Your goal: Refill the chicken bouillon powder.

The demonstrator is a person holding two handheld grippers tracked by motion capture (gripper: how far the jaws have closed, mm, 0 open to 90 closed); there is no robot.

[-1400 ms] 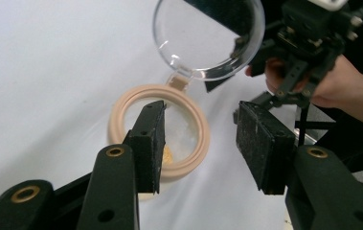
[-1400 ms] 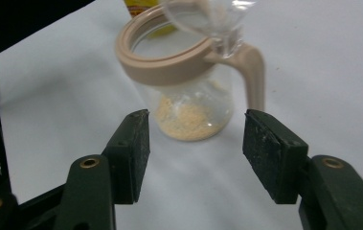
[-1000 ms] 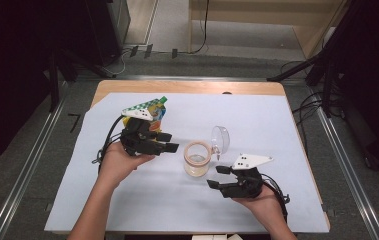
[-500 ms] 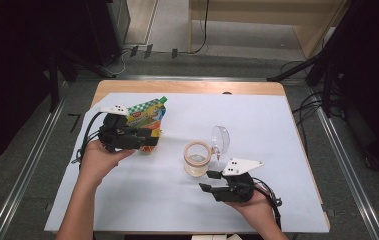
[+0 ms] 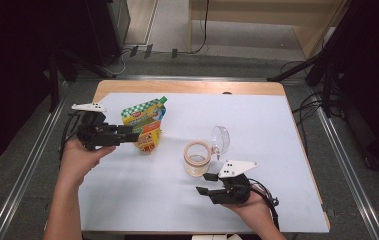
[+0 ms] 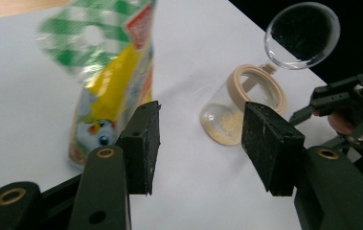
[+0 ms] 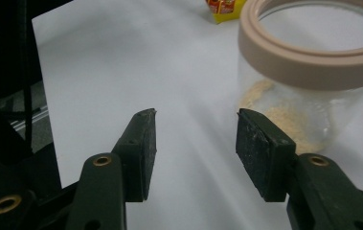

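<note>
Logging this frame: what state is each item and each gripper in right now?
Glass jar: upright, open, a little yellowish powder at the bottom.
Hinged clear lid: flipped back, standing up behind the jar's rim.
Snack pouch: lying flat on the white mat.
Left gripper: open, nothing between the jaws, beside the pouch.
Right gripper: open, empty, just short of the jar.

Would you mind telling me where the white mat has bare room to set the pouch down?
Bare patches: the near-left stretch between the left gripper and the right gripper, and the far right beyond the open-lidded jar. It is crowded around the jar, and where the pouch lies at the mat's far left.
</note>
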